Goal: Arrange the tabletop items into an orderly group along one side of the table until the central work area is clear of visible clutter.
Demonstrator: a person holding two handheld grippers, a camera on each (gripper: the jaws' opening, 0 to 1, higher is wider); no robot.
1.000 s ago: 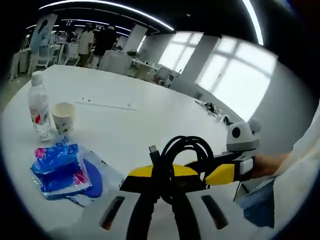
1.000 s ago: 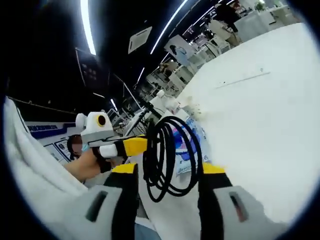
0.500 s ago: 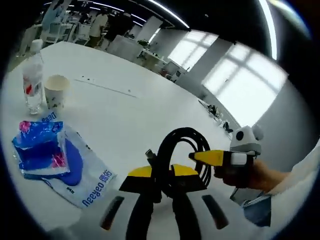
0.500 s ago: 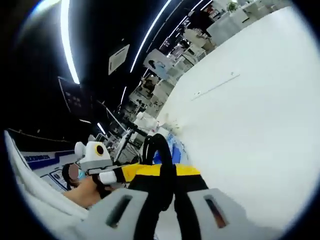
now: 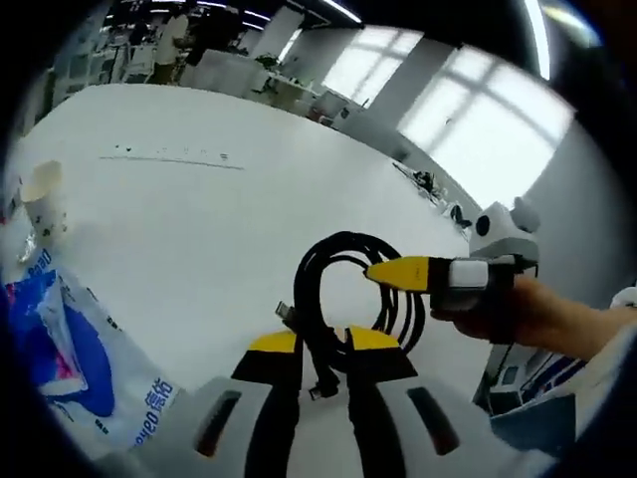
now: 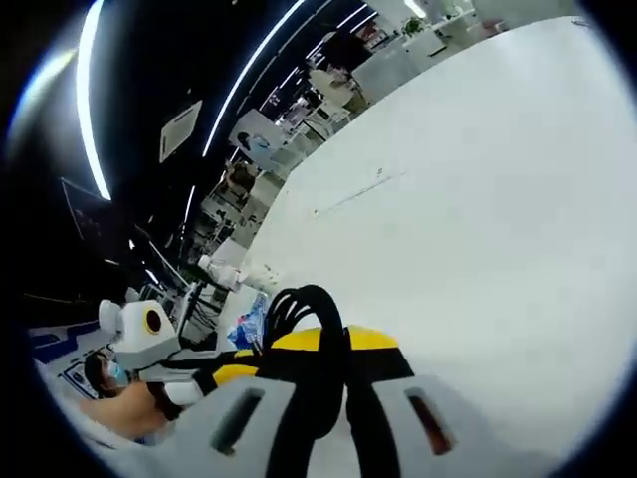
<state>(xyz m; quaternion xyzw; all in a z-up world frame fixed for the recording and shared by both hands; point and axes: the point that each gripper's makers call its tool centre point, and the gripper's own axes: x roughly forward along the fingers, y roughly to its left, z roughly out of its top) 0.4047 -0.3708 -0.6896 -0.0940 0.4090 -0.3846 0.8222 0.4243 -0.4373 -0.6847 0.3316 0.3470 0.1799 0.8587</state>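
Black coiled cable hangs above the white table, and both your tools pinch it: your left gripper clamps its lower loops, your right gripper nips its side. Paper cup and blue packet sit left.

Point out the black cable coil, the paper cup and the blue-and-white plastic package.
black cable coil [image 5: 343,261], left gripper view, top arc of the loops.
paper cup [image 5: 45,199], left gripper view, side wall.
blue-and-white plastic package [image 5: 60,349], left gripper view, blue printed patch.
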